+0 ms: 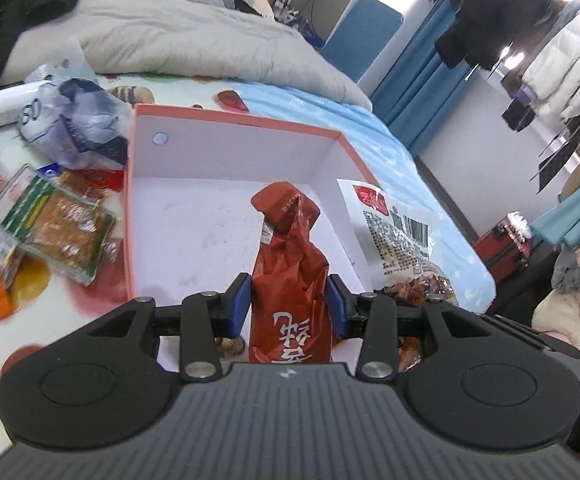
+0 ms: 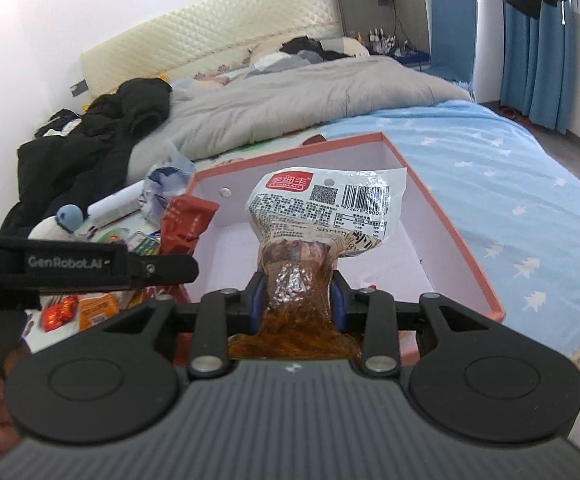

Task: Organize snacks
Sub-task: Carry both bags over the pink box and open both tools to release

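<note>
Your left gripper [image 1: 290, 300] clamps the red snack pouch [image 1: 290, 268], right gripper [image 2: 298, 300] pinches the clear shrimp packet [image 2: 322, 208]; both held above the pink-rimmed box [image 1: 234, 120], ready to drop in.

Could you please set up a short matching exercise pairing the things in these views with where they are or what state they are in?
Things:
1. red snack pouch
2. clear shrimp snack bag
3. pink-rimmed box
4. grey duvet

States:
A. bunched further up the bed
B. pinched by the right gripper
C. open, white inside
D. pinched by the left gripper

Pairs: 1-D, 2-B, 3-C, 4-A
</note>
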